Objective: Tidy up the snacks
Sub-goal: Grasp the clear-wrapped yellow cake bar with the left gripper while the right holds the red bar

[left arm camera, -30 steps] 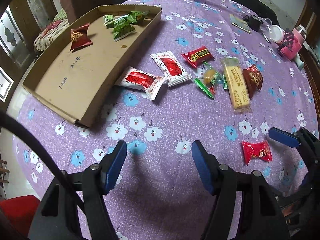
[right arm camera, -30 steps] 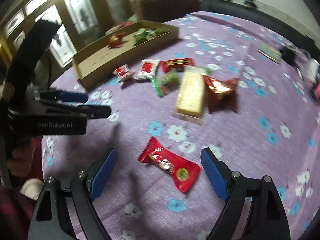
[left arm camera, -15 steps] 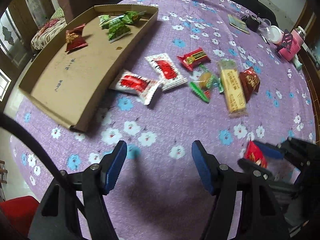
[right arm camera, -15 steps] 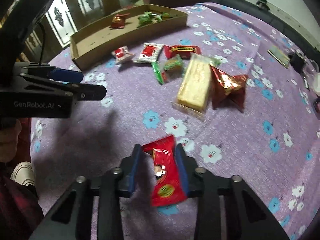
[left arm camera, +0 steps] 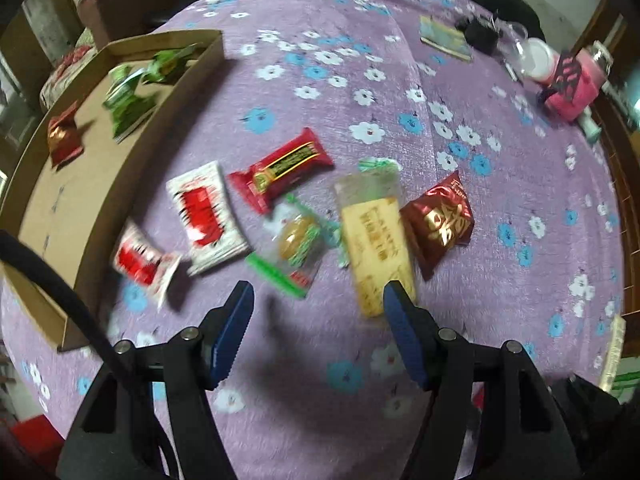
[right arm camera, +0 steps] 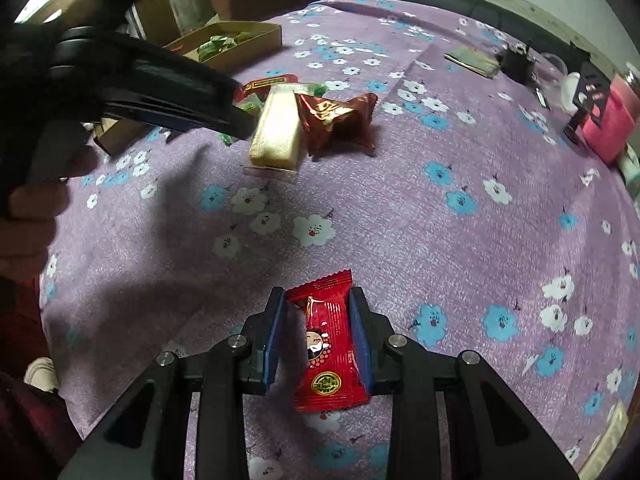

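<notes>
The right tool [right arm camera: 316,334] has its blue pads pressed against both sides of a small red foil candy wrapper with a cartoon face [right arm camera: 326,344], pinching it just above the purple flowered cloth on the table [right arm camera: 400,208]. The wrapper stands lengthwise between the pads, its crimped top edge poking out past the tips.

The left tool [left arm camera: 316,328] hangs with its pads spread and nothing between them, tilted down over the loose heap of snacks. Just beyond its tips lie a clear packet with green ends and a round brown sweet inside [left arm camera: 298,240] and a long pale yellow wafer bar in clear wrap [left arm camera: 376,248], whose near end sits just beside the right-hand pad. A dark red foil pouch with gold print [left arm camera: 438,220] touches the bar's far side. Farther on are a red bar with a gold and black label [left arm camera: 282,168] and two white packets with red print, one large [left arm camera: 206,216] and one small [left arm camera: 142,260]; the small one lies close to the box wall.

The shallow brown cardboard box [left arm camera: 132,184] stands open at the left of the table. Inside, at its far end, are several green wrapped snacks [left arm camera: 132,96] bunched together, and one small dark red foil pouch [left arm camera: 62,138] a little apart from them. The rest of the box floor is bare cardboard.

At the far right edge of the table stands a pink container [left arm camera: 576,88], with some dark and clear items near it that are too blurred to tell.
</notes>
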### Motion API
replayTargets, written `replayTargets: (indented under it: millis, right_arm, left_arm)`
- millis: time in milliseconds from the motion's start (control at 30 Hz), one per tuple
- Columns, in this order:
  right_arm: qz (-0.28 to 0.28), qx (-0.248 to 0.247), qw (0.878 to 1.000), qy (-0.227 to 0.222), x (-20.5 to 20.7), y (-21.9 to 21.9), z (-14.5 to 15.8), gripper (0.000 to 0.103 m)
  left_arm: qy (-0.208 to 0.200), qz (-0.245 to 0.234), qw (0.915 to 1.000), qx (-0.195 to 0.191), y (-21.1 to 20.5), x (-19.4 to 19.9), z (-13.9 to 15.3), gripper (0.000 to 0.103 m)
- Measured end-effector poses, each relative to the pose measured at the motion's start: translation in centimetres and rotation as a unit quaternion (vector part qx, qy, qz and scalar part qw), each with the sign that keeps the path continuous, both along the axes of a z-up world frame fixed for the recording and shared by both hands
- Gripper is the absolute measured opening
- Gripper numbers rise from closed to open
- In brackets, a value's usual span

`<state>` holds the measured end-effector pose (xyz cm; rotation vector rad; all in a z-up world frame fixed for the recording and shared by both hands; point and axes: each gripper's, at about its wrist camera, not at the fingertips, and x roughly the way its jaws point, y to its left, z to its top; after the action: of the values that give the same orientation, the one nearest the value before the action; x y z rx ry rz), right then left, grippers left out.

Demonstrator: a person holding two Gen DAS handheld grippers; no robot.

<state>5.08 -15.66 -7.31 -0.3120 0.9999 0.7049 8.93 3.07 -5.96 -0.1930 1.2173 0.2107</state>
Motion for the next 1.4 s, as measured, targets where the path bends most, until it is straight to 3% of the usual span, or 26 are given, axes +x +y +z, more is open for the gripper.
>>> replayTargets:
  millis: [267, 900, 1167, 1400]
  right_arm:
    - [0.006, 0.014, 1.000, 0.007, 0.3, -0.4, -0.1, 0.031]
    - [0.012, 0.033, 0.999, 0.020, 0.6, -0.5, -0.2, 0.038]
    - [0.013, 0.037, 0.999, 0.024, 0.6, -0.4, -0.2, 0.042]
    - [0.001, 0.036, 0.999, 0.020, 0.4, -0.5, -0.2, 0.040]
  left_arm:
    - [-0.001, 0.015, 0.9999, 0.004, 0.5, 3.2, -0.2, 0.069]
    - [0.023, 0.082, 0.9922, -0.091, 2.0, 8.7, -0.2, 0.073]
    - [0.040, 0.053, 0.9969, -0.043, -0.4, 10.2, -0.9, 0.072]
    - [0.032, 0.026, 0.9991, 0.007, -2.5, 9.4, -1.2, 0.043]
